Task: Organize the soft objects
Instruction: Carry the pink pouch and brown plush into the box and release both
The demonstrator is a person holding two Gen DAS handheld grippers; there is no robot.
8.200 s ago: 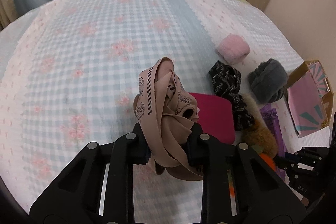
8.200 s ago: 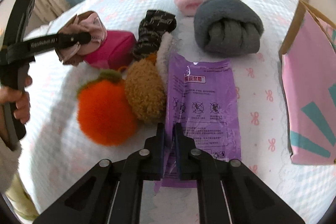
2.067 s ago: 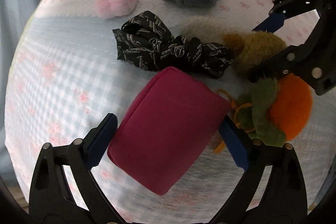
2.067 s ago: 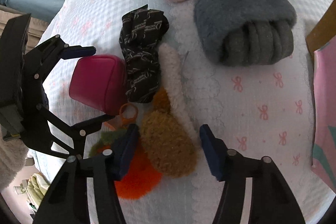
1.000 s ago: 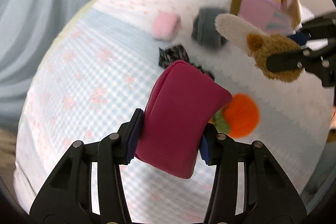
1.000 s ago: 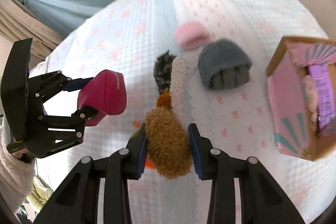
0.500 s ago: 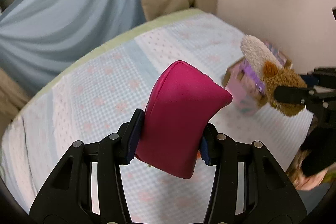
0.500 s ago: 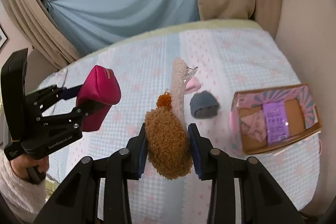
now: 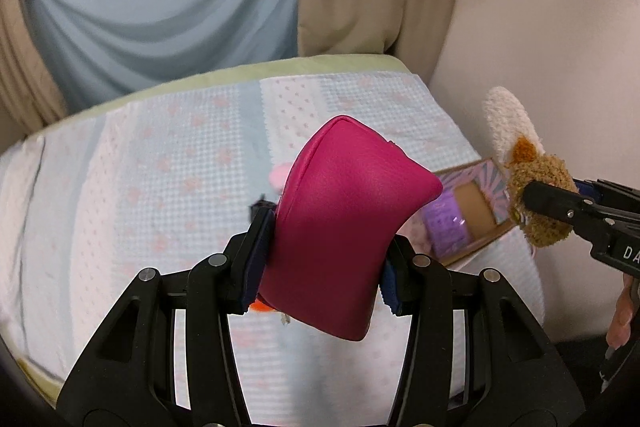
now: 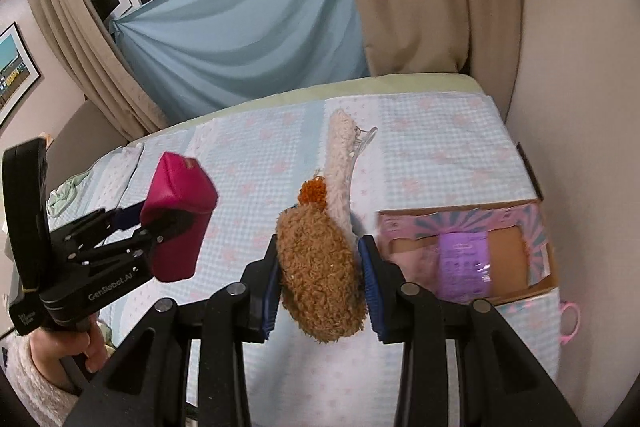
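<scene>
My left gripper (image 9: 320, 259) is shut on a magenta pouch (image 9: 344, 223) and holds it high above the bed; the pouch also shows in the right wrist view (image 10: 176, 223). My right gripper (image 10: 320, 279) is shut on a brown fuzzy plush with a cream part (image 10: 320, 267), also lifted; it shows in the left wrist view (image 9: 536, 195) at right. A pink cardboard box (image 10: 532, 223) sits on the bed at right, holding a purple packet (image 10: 464, 259) and pale pink cloth. A bit of the pink roll (image 9: 278, 173) and the orange plush (image 9: 258, 305) peek from behind the pouch.
The bed has a light blue checked cover (image 10: 256, 171) with pink flowers. A cream wall (image 10: 568, 87) runs along its right side, with beige and blue curtains (image 10: 240, 39) behind. A pink handle (image 10: 570, 323) sticks out beside the box.
Both grippers have risen further above the bed with their objects still held. The box now sits lower right in the right wrist view, closer to the plush.
</scene>
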